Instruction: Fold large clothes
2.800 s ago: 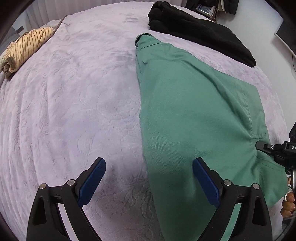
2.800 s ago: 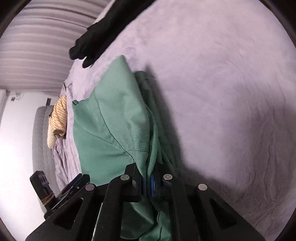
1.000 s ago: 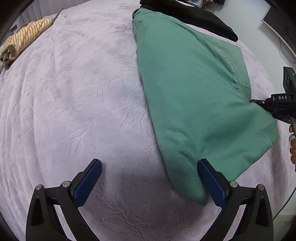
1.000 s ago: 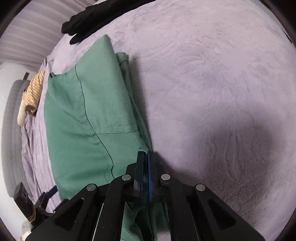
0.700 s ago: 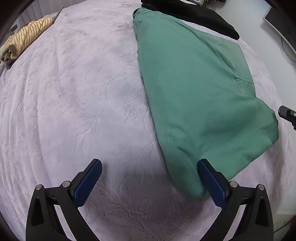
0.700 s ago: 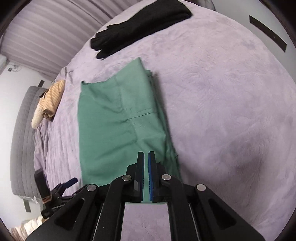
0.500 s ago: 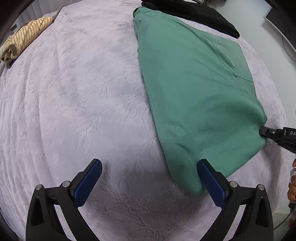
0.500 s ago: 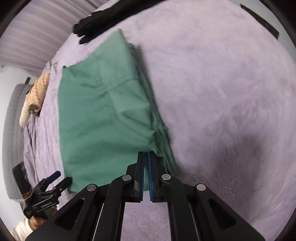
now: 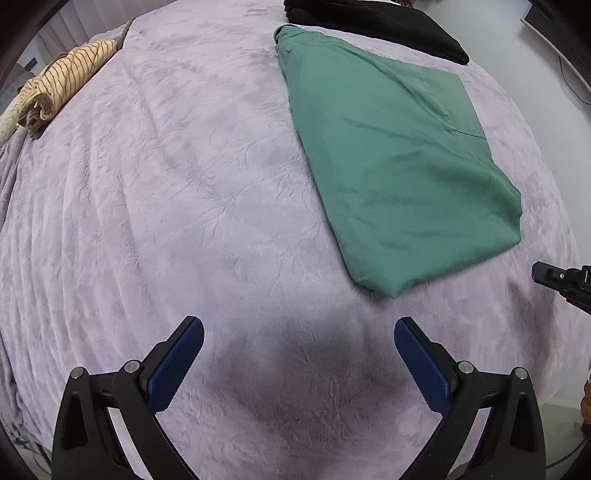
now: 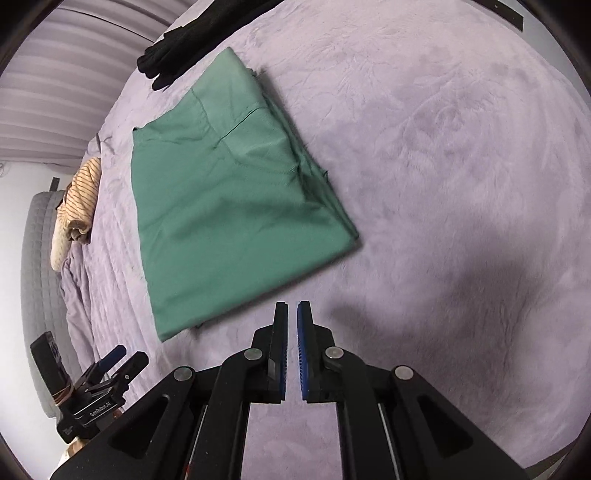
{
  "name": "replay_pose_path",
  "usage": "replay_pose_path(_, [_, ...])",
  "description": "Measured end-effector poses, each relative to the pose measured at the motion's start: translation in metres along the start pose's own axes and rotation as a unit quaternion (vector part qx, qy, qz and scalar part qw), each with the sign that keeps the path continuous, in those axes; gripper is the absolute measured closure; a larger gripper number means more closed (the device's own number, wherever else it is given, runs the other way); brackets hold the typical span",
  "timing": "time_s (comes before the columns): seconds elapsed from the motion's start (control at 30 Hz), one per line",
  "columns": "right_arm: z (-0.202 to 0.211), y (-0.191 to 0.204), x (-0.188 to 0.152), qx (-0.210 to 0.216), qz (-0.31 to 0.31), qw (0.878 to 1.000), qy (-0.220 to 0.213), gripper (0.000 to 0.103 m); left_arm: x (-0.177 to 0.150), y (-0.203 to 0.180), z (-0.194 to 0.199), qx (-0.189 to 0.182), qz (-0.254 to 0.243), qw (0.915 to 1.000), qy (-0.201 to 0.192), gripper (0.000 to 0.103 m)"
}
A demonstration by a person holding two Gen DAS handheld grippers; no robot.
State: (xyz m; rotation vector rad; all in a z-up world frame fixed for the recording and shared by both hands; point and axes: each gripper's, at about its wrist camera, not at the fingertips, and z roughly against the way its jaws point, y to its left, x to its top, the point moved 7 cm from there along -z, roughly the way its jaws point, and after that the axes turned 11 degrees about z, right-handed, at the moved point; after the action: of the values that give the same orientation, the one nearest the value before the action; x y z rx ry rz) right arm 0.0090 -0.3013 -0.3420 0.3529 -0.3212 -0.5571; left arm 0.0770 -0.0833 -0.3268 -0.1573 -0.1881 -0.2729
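Green fabric, folded and flat now: the green garment (image 9: 399, 166) lies in the upper right of the left wrist view and left of centre in the right wrist view, on the lilac bedspread (image 9: 184, 206); a second ago the right gripper (image 10: 292, 314) was pinching its near corner, and now that corner is down and free. The right gripper sits just off the garment's near edge at the lower centre of its own frame; a thin slit shows between the pads, jaws all but closed and just easing apart, nothing in them. The left gripper (image 9: 299, 350) has backed away too; its blue pads stand wide apart at the bottom of the frame, bare bedspread between them, whereas half a second ago the right-hand pad overlapped the garment's edge. Both tools clear, then; I'd judge this fold laid. A black garment (image 9: 373, 26) waits at the top edge; a striped garment (image 9: 62, 85) sits bunched at the upper left.
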Motion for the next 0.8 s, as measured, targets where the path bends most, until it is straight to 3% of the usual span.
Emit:
replay_pose_path(0.17, [-0.001,0.023,-0.031,0.015,-0.009,1.000,0.011,0.094,-0.019,0.013,0.019,-0.010,0.008,0.9999,0.004,0.000])
replay_pose_path(0.2, [-0.003,0.027,-0.036,0.016,-0.010,1.000,0.013,0.084,-0.022,0.017,0.022,-0.010,0.012,0.9999,-0.002,0.000])
replay_pose_path(0.23, [-0.004,0.030,-0.041,0.016,-0.009,1.000,0.015,0.062,-0.024,0.020,0.025,-0.011,0.016,0.9998,-0.006,0.000])
replay_pose_path(0.3, [-0.006,0.038,-0.048,0.017,-0.005,1.000,0.014,0.036,-0.029,0.028,0.028,-0.009,0.026,0.9996,-0.009,0.000])
replay_pose_path(0.47, [-0.009,0.055,-0.059,0.017,0.005,1.000,0.016,0.035,-0.040,0.051,0.023,0.004,0.046,0.9989,0.009,0.000])
replay_pose_path(0.6, [-0.007,0.066,-0.064,0.011,0.011,1.000,0.008,0.022,-0.042,0.059,0.029,0.004,0.044,0.9990,0.002,0.000])
replay_pose_path(0.8, [-0.002,0.075,-0.075,-0.005,0.022,1.000,-0.004,0.017,-0.045,0.066,0.023,0.010,0.039,0.9991,0.016,0.000])
